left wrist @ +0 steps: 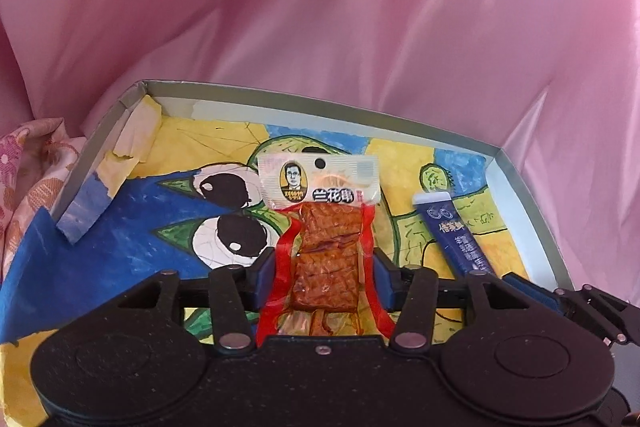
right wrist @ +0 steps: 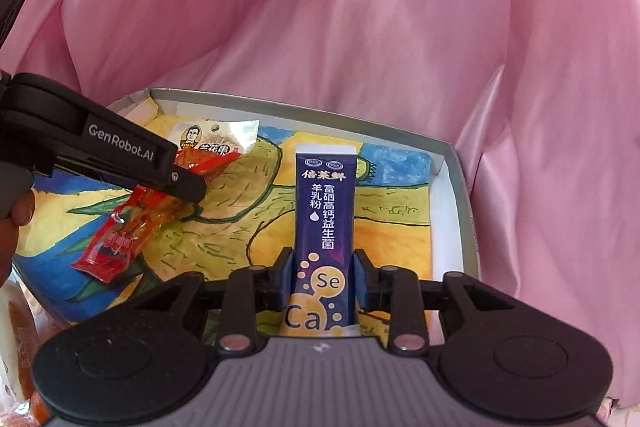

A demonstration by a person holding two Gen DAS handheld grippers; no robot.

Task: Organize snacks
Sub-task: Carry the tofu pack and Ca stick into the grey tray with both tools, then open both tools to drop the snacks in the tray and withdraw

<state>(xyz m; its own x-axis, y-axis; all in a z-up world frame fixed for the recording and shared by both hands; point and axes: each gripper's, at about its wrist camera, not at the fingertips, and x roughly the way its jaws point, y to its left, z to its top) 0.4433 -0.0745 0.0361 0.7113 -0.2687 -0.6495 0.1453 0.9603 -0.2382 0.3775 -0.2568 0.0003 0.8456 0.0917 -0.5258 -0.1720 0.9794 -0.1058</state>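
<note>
My left gripper (left wrist: 325, 273) is shut on a red dried-tofu snack packet (left wrist: 326, 239) with a white header, held over the shallow grey box (left wrist: 256, 101) lined with a painted picture. My right gripper (right wrist: 323, 277) is shut on a dark blue goat-milk-powder stick (right wrist: 324, 211), also over the box (right wrist: 304, 109). The blue stick shows at the right in the left wrist view (left wrist: 452, 231). In the right wrist view the left gripper (right wrist: 192, 187) comes in from the left, holding the red packet (right wrist: 132, 231) tilted above the painted floor.
Pink satin cloth (left wrist: 360, 7) lies behind and around the box. A floral cloth (left wrist: 28, 179) sits left of the box. The box's left wall (left wrist: 100, 163) is torn and folded outward. Orange packaging (right wrist: 24, 339) shows at the lower left of the right wrist view.
</note>
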